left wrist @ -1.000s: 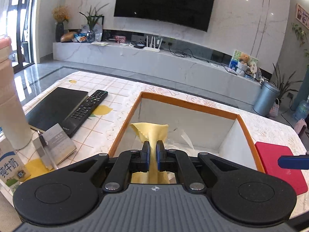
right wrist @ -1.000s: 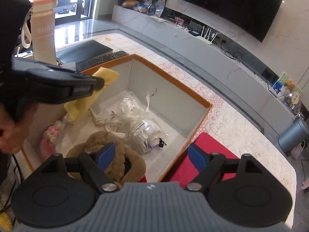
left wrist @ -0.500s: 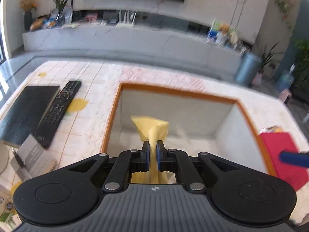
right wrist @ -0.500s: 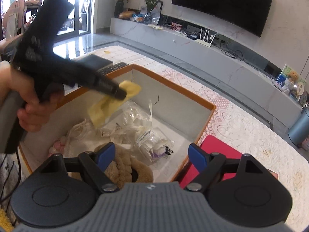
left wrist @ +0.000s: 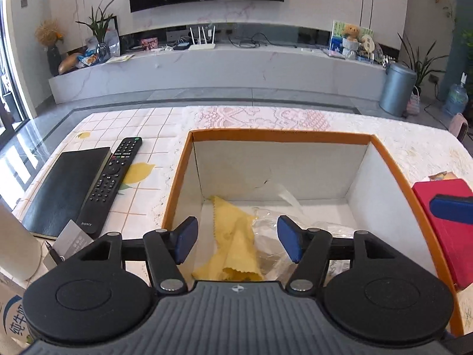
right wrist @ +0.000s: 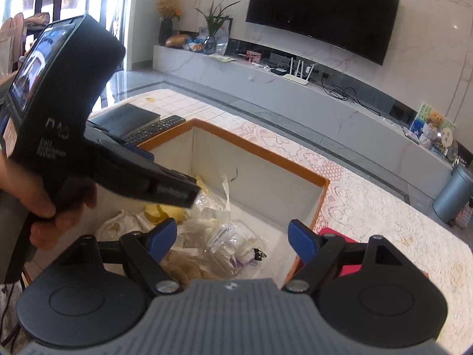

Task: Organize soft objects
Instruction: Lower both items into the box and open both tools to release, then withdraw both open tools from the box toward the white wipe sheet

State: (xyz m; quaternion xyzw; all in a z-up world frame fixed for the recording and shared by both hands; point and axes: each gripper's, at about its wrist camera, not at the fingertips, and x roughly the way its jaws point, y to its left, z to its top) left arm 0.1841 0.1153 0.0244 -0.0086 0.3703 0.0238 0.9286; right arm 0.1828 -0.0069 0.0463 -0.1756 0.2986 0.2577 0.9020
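A white box with an orange rim [left wrist: 280, 136] stands on the table. A yellow cloth [left wrist: 236, 236] lies crumpled on its floor next to clear plastic bags [left wrist: 275, 236]. My left gripper [left wrist: 236, 227] hovers just above it with its jaws opening, and the pads do not touch the cloth. From the right wrist view the yellow cloth [right wrist: 165, 213] shows under the left gripper [right wrist: 183, 192], which a hand holds over the box rim [right wrist: 260, 151]. My right gripper [right wrist: 233, 230] is open and empty over the box's near corner, above a brown plush [right wrist: 183, 266] and bagged items [right wrist: 233, 236].
A black remote [left wrist: 115, 177] and a black notebook [left wrist: 65, 186] lie left of the box. A white bottle [left wrist: 14, 251] and a carton [left wrist: 11, 310] stand at the near left. A red flat item [left wrist: 443, 222] lies right of the box.
The left gripper was shut on the hanging yellow cloth; now its jaws have spread and the cloth has dropped onto the box floor. The right gripper stays open in about the same place.
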